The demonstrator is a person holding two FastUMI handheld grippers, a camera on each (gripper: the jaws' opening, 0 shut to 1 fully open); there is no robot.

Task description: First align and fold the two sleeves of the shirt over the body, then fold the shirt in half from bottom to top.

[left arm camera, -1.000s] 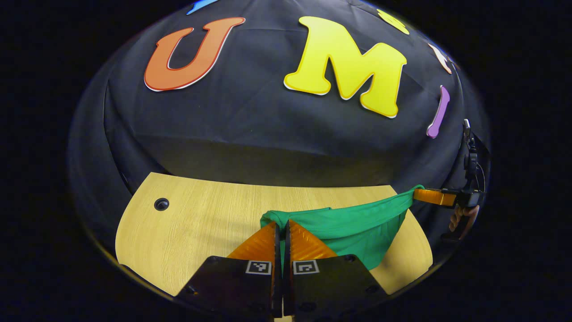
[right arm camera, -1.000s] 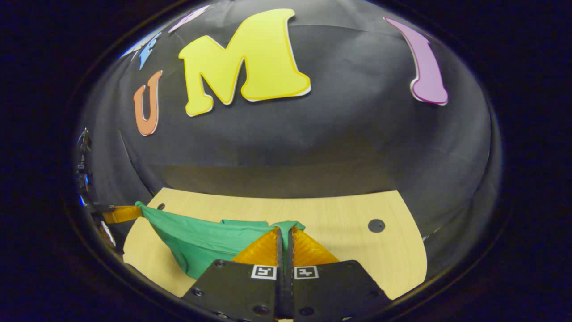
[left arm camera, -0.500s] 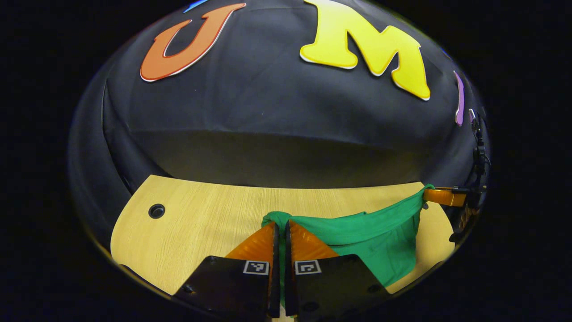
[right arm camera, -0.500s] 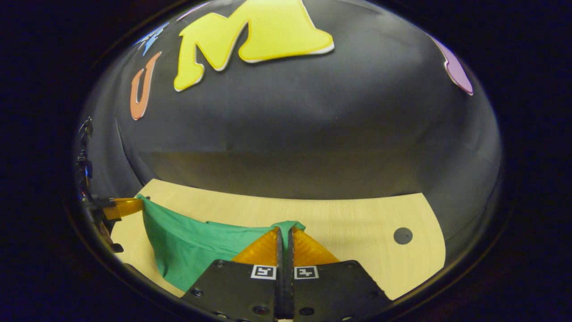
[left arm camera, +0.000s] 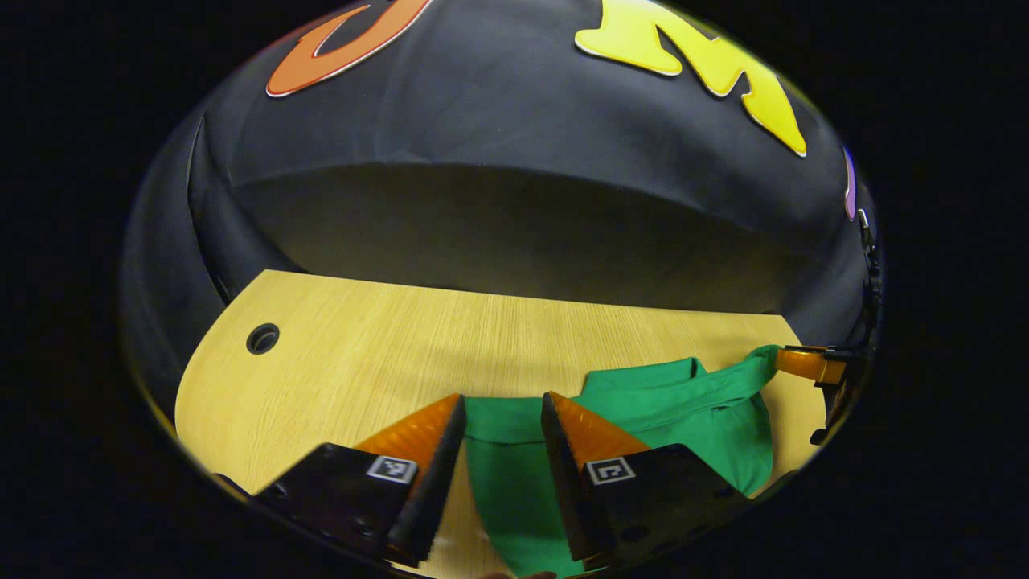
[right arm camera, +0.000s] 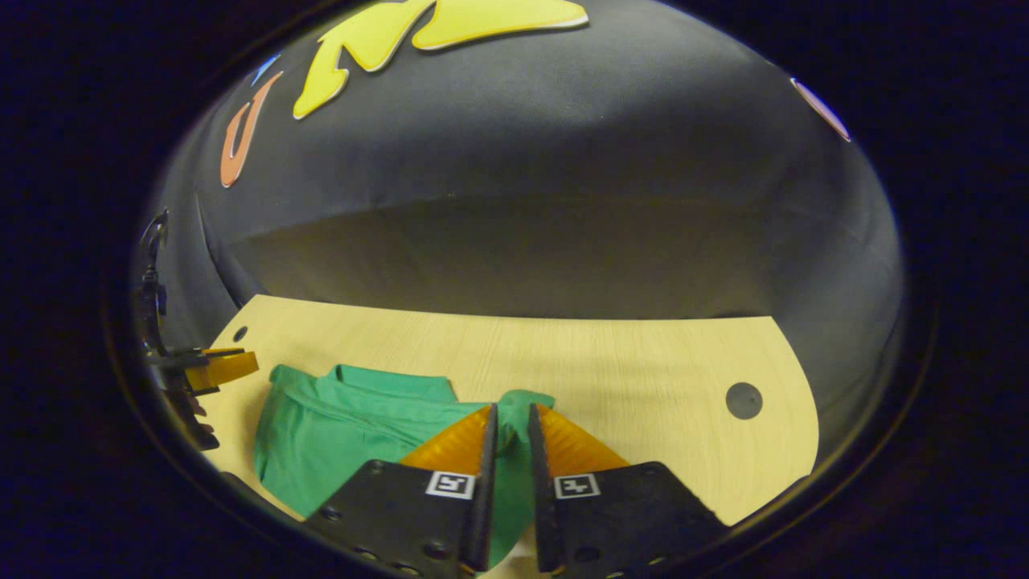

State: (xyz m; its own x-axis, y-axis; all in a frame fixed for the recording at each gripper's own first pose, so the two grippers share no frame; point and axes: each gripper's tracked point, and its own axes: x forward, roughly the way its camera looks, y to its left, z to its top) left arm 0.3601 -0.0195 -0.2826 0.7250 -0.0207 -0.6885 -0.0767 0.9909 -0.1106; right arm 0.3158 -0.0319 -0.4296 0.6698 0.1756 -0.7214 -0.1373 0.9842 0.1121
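Note:
A green shirt (left arm camera: 683, 402) lies folded on the wooden table (left arm camera: 362, 354). My left gripper (left arm camera: 500, 402) is open just above the table, and a hemmed edge of the shirt lies flat between its spread fingers. In the left gripper view the right gripper (left arm camera: 804, 363) sits at the far right, at a raised corner of the shirt. In the right gripper view the shirt (right arm camera: 338, 426) spreads out to the left. My right gripper (right arm camera: 511, 408) has its fingers slightly parted, with a small bunch of green cloth in the gap. The left gripper (right arm camera: 221, 366) shows at the left edge, clear of the shirt.
The table (right arm camera: 627, 378) has round cable holes, one at the left (left arm camera: 263, 338) in the left gripper view and one at the right (right arm camera: 744, 400) in the right gripper view. The black cloth wall stands right behind the table's far edge.
Both grippers came down toward the table with the shirt's edge. The left gripper opened wide and let go; the shirt now lies flat. The right gripper's fingers have parted a little.

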